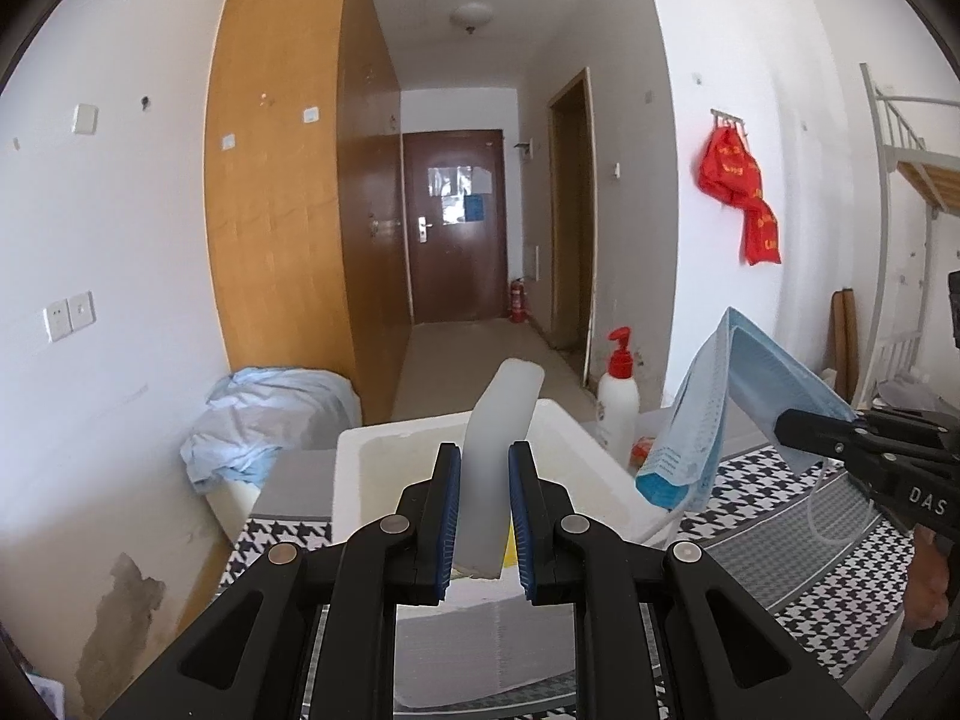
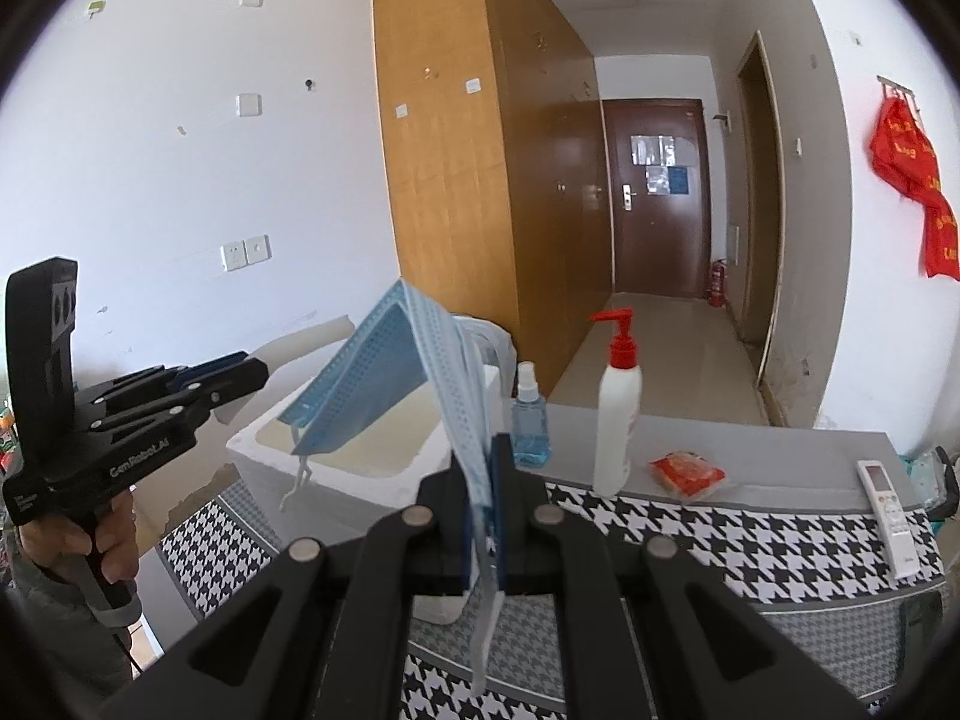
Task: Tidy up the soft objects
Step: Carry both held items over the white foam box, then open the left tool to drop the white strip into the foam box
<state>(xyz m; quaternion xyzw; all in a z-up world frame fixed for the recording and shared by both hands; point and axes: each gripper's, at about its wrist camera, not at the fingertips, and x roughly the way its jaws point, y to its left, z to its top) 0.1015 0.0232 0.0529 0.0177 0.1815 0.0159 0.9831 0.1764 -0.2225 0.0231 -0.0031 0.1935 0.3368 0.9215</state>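
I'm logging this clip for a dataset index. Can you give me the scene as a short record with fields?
left gripper: shut on a white translucent strip
right gripper: shut on a blue face mask
container: white foam box, open, below the mask
surface: houndstooth cloth
also on surface: pump bottle, blue spray bottle, red packet, remote control

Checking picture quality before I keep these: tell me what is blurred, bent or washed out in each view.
Left wrist view: the pale strip in the left hand-held gripper is soft, too close to focus; walls bow outward and the corners go black. Right wrist view: the same bowing; the face mask is sharp; the white walls look bright and flat.
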